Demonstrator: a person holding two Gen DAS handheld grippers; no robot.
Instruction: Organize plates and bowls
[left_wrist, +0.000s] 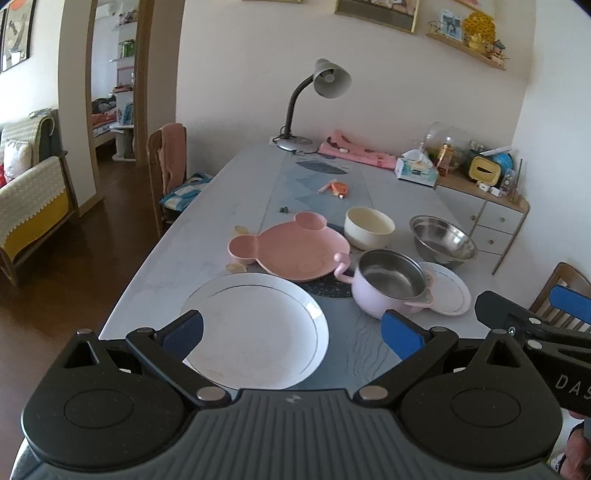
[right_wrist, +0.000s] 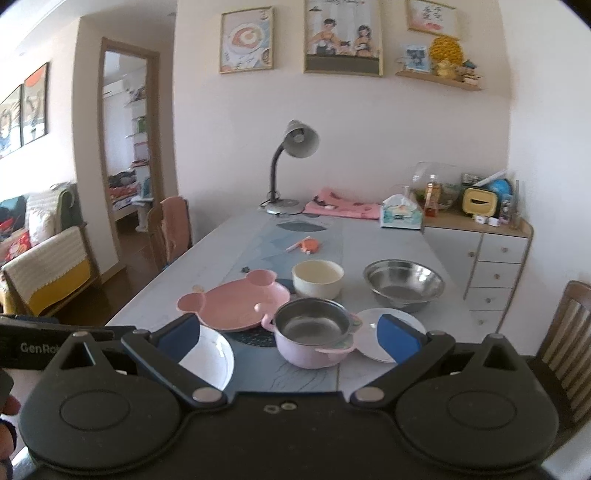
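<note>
A large white plate (left_wrist: 258, 328) lies at the table's near edge, under my open, empty left gripper (left_wrist: 291, 332). Behind it lie a pink bear-shaped plate (left_wrist: 291, 247), a cream bowl (left_wrist: 369, 227), a steel bowl (left_wrist: 443, 238), a pink pot with steel lining (left_wrist: 388, 284) and a small white plate (left_wrist: 448, 290). My right gripper (right_wrist: 290, 338) is open and empty above the near edge, facing the pink pot (right_wrist: 314, 336). The white plate (right_wrist: 210, 358), bear plate (right_wrist: 236, 302), cream bowl (right_wrist: 317, 278), steel bowl (right_wrist: 404, 284) and small plate (right_wrist: 369, 332) show there too.
A desk lamp (left_wrist: 314, 107), pink cloth (left_wrist: 354, 149), tissue box (left_wrist: 415, 170) and an orange item (left_wrist: 338, 188) sit at the table's far end. A cabinet (left_wrist: 491, 218) stands right, chairs (left_wrist: 166, 166) left and right (right_wrist: 565, 332).
</note>
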